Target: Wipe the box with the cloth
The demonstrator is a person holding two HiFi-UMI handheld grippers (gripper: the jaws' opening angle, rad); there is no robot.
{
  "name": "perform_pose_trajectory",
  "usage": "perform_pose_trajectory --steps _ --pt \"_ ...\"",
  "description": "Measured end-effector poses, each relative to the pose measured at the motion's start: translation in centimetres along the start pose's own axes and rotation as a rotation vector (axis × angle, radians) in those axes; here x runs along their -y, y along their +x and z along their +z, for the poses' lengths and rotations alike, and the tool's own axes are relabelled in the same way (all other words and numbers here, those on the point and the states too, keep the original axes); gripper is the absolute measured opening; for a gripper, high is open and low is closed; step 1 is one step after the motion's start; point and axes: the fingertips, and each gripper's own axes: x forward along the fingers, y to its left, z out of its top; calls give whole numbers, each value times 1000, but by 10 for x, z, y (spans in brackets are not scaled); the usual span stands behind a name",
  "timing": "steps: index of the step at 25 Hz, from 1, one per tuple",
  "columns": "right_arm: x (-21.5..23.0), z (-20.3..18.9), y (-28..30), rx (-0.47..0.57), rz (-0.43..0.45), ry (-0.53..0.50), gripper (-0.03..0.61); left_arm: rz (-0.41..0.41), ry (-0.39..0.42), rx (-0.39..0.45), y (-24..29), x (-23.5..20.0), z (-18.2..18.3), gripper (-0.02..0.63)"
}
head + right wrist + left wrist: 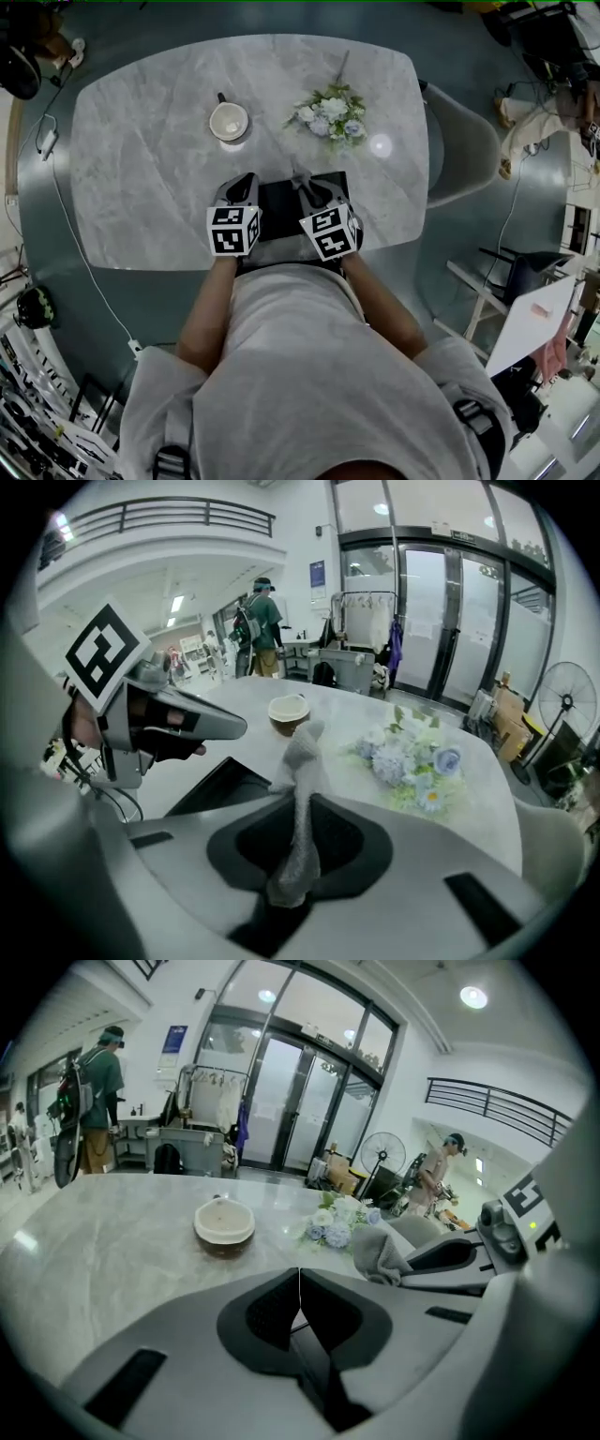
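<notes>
Right tongs (298, 850) on cloth (305, 752); marble table (141, 169); glass doors (427, 621)

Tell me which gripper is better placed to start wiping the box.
Right: the right gripper is shut on the grey cloth, over the black box. The left gripper is shut with nothing between its jaws.

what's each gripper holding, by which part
The right hand-held gripper is shut on the grey cloth, pinching one end; the rest sticks up. The left hand-held gripper is shut, empty.
</notes>
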Motion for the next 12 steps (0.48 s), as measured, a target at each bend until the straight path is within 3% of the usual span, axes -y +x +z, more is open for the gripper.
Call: perform_pose_trajectory --steps 12 --pt "-89 33 40 -41 160 -206 60 128 -113 25 -51 -78 -26 25"
